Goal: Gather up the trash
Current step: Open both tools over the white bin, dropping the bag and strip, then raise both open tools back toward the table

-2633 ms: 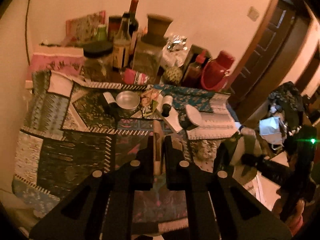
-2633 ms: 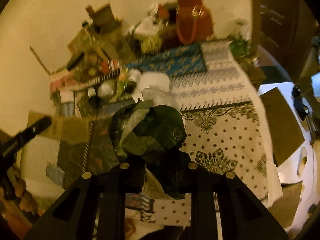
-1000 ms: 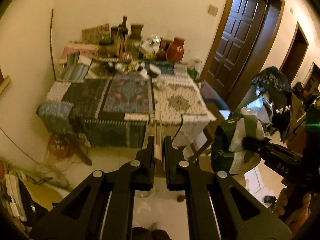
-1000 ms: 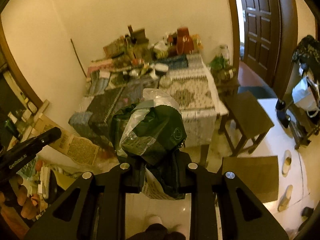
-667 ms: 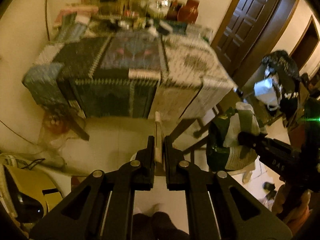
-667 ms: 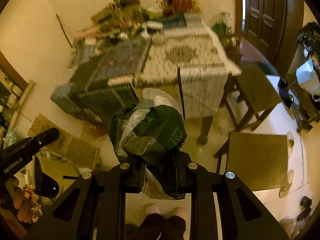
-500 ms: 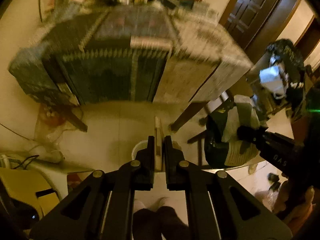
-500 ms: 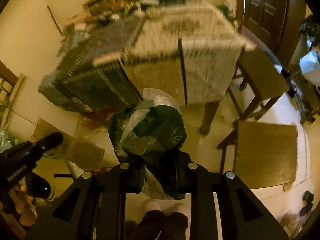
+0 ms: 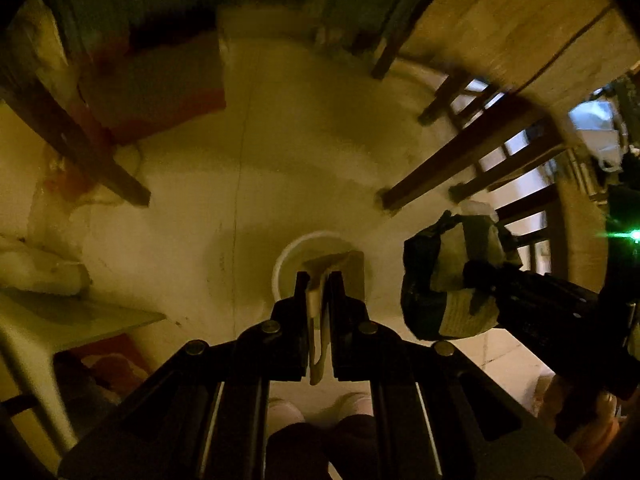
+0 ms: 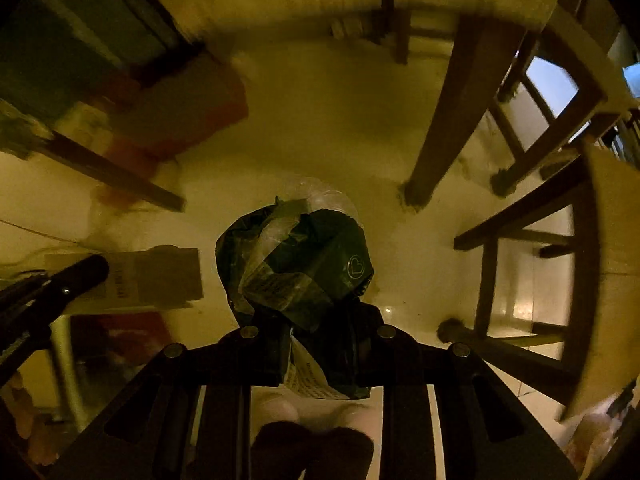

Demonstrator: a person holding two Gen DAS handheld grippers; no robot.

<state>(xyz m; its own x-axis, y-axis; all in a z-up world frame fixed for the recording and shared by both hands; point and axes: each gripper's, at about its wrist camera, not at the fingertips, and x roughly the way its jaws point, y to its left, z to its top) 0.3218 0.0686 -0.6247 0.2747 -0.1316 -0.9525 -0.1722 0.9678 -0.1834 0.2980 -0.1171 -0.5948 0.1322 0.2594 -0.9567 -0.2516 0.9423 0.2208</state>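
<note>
Both cameras have swung down from the cluttered table to the pale floor beneath it. Clenched on a thin flat piece of tan card (image 9: 318,312), the left gripper (image 9: 319,280) hangs right above a round white bin (image 9: 316,268) on the floor near the person's feet. At its right, the right gripper (image 10: 320,320) grips a crumpled dark green plastic wrapper bundle (image 10: 296,264), beside the bin and not yet over it. The drop should go best if the card is lowered edge-first inside the rim before letting go; the bundle then needs shifting left over the opening. Dark wooden table legs (image 9: 440,168) and a stool (image 10: 520,264) crowd the right; the near floor round the bin lies open.
</note>
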